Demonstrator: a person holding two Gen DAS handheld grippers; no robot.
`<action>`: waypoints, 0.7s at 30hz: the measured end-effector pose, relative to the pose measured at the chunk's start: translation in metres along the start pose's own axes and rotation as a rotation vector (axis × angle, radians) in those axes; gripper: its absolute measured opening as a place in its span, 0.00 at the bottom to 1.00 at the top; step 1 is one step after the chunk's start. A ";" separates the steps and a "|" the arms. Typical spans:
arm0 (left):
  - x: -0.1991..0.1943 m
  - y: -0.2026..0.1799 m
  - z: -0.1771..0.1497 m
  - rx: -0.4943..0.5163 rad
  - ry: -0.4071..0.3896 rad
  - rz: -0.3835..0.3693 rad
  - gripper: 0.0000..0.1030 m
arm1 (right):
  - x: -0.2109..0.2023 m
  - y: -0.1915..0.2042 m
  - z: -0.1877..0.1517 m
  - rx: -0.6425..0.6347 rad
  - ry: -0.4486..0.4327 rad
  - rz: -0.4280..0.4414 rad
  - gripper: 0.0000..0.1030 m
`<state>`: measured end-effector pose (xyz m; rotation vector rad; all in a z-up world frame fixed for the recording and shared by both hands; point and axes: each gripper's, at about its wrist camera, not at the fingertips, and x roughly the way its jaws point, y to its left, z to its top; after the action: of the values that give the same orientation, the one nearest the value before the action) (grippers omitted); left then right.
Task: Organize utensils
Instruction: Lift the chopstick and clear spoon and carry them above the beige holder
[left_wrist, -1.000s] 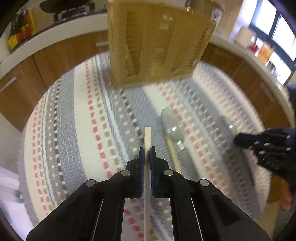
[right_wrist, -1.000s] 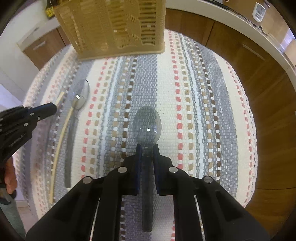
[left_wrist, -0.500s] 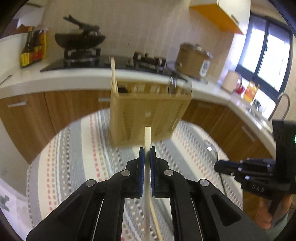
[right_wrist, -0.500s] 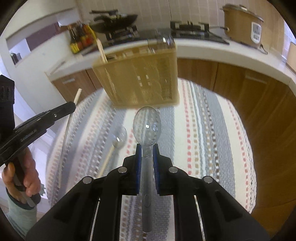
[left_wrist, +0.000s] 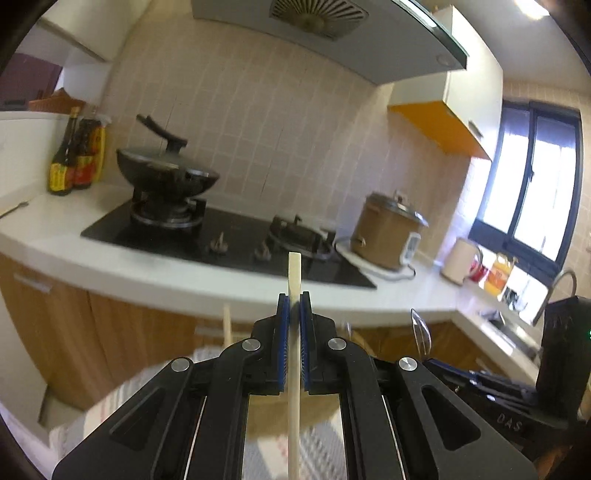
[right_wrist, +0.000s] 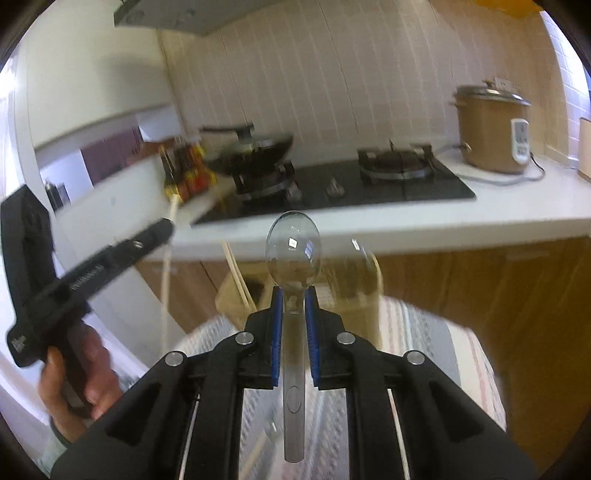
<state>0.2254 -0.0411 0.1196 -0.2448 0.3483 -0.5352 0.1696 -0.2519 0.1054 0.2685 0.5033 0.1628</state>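
Grippers, two: one chopstick (left_wrist: 294, 280), one spoon (right_wrist: 293, 254) pinched.

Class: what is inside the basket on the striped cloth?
In the basket, chopsticks lean at its left end. The right hand-held gripper and its spoon hide the rest.

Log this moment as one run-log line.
left tool: shut on pale wooden chopstick | right tool: shut on clear plastic spoon | both lifted | tan slotted basket: ahead

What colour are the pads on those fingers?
Blue pads, lining black fingers; clearest in the right wrist view, around the spoon.
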 end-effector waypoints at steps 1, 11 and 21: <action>0.007 0.000 0.008 0.000 -0.026 0.005 0.03 | 0.004 0.001 0.007 -0.001 -0.019 -0.004 0.10; 0.052 0.008 0.032 0.051 -0.228 -0.005 0.04 | 0.049 0.007 0.054 0.028 -0.164 0.067 0.10; 0.070 0.029 0.018 0.003 -0.297 0.065 0.04 | 0.103 0.004 0.049 -0.015 -0.212 -0.065 0.10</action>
<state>0.3018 -0.0523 0.1092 -0.3041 0.0668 -0.4276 0.2822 -0.2363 0.1008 0.2514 0.2997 0.0735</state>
